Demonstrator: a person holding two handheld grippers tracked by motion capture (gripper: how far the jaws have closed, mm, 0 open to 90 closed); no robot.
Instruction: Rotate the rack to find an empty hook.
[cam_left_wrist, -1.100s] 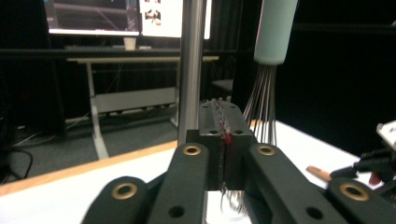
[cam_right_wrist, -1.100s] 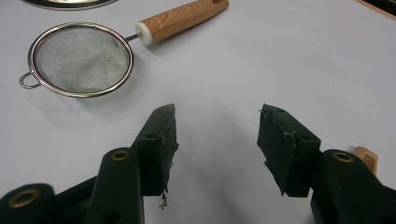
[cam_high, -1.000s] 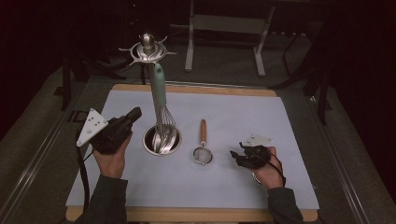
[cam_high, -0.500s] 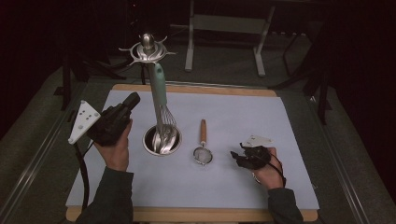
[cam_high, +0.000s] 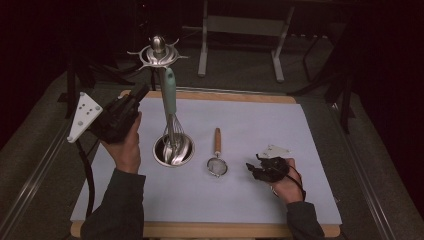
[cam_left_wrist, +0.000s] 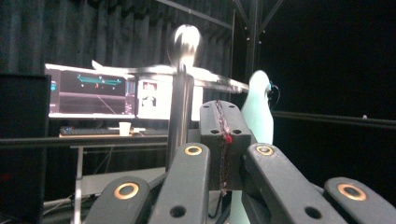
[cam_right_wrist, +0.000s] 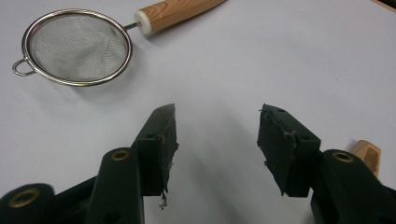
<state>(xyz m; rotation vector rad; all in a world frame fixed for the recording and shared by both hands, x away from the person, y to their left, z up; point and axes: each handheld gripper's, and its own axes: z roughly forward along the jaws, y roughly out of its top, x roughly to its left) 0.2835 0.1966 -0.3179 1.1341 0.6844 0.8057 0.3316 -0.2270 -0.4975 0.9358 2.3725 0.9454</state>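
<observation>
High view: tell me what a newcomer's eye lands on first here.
The tall steel utensil stand at the back left of the white mat, with a mint-handled whisk hanging from it into the stand's round base. Beside it to the right lies a small strainer with a wooden handle. The left hand-held gripper is raised beside the stand, jaws shut; the right hand-held gripper rests open near the strainer.

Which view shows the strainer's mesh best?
The right gripper view: the strainer lies close ahead of the right gripper, whose jaws stand open, so mesh, rim loop and wooden handle are sharp. In the high view the strainer is small, its mesh unreadable, between the metal base and that gripper.
</observation>
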